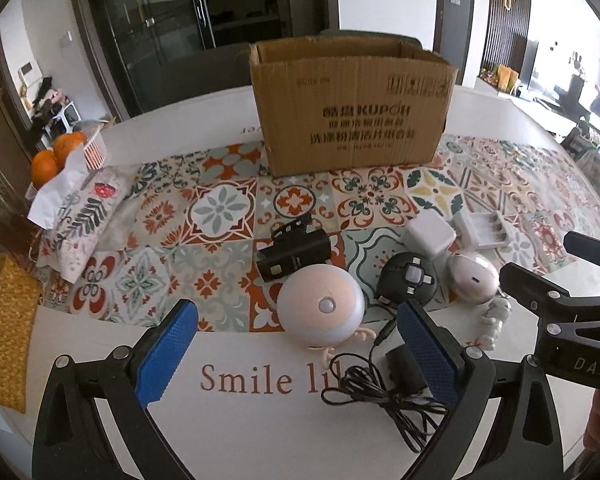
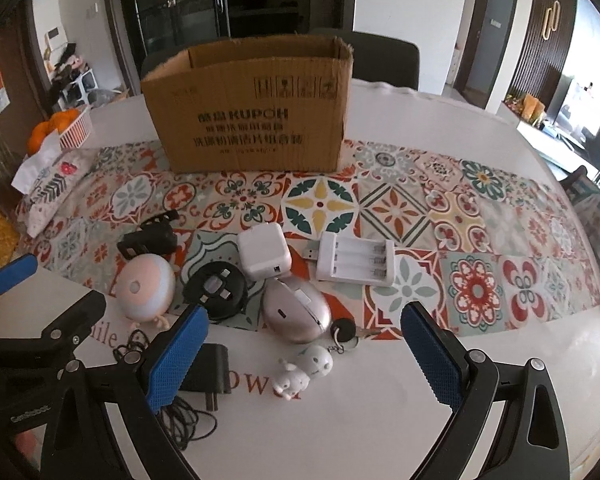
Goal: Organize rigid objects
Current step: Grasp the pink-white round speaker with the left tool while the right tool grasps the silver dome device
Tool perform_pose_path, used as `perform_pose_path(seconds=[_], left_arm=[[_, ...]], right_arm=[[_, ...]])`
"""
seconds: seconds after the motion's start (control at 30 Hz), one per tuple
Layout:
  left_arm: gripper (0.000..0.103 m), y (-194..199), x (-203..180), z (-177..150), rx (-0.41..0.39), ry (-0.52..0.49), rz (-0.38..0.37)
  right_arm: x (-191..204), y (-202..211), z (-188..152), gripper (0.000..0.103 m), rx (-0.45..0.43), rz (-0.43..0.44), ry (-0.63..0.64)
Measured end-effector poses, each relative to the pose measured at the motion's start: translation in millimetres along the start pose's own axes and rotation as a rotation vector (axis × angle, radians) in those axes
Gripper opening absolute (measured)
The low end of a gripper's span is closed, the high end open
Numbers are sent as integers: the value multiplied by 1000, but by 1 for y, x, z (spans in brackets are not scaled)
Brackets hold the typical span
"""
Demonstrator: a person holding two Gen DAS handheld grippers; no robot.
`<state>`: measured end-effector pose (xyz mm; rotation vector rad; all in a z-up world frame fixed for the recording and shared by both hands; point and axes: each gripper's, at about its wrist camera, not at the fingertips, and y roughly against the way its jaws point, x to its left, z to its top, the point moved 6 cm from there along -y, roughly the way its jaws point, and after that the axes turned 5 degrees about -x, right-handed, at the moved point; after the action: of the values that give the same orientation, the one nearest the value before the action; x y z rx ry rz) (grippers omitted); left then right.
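An open cardboard box [image 1: 352,108] [image 2: 252,116] stands at the back of the table. In front of it lies a cluster: a round pink night light [image 1: 320,306] [image 2: 146,284], a black device [image 1: 296,250] [image 2: 150,236], a round black adapter [image 1: 410,278] [image 2: 216,284], a white charger cube [image 1: 430,234] [image 2: 264,254], a white battery charger [image 1: 484,230] [image 2: 354,260], a silver mouse [image 1: 474,276] [image 2: 294,310], a white figure keychain [image 2: 306,368] and a black power plug with cable [image 1: 384,392] [image 2: 206,372]. My left gripper [image 1: 300,354] is open near the night light. My right gripper [image 2: 304,356] is open around the keychain.
A patterned runner [image 2: 400,208] covers the white table. At the left edge sit a basket of oranges [image 1: 66,152], a tissue pouch [image 1: 84,212] and a woven yellow mat [image 1: 8,332]. Dark chairs [image 2: 384,60] stand behind the box.
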<state>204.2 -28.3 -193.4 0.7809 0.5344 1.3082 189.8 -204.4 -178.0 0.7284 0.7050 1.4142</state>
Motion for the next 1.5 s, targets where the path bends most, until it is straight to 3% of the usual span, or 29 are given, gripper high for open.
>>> perform_pose_path(seconds=[0.67,0.93,1.17,1.4,1.5], left_arm=[[96,-67,-11,-18,156,4,-48],[94,-83,-10,-23,179,-2,-41],[89,-94,-10,-23,197,11,-52],[75,-102,-10,-21,194,20,-89],[74,-100,-12,-21,187,17,-90]], right_arm=[[0,-62,-13,85,118,31,46],[3,-78,-17,81,147,46,54],[2,-89,-19,73,168,43,37],[5,-94,-21,60,180,56,38],[6,-94,-22,60,177,54,38]])
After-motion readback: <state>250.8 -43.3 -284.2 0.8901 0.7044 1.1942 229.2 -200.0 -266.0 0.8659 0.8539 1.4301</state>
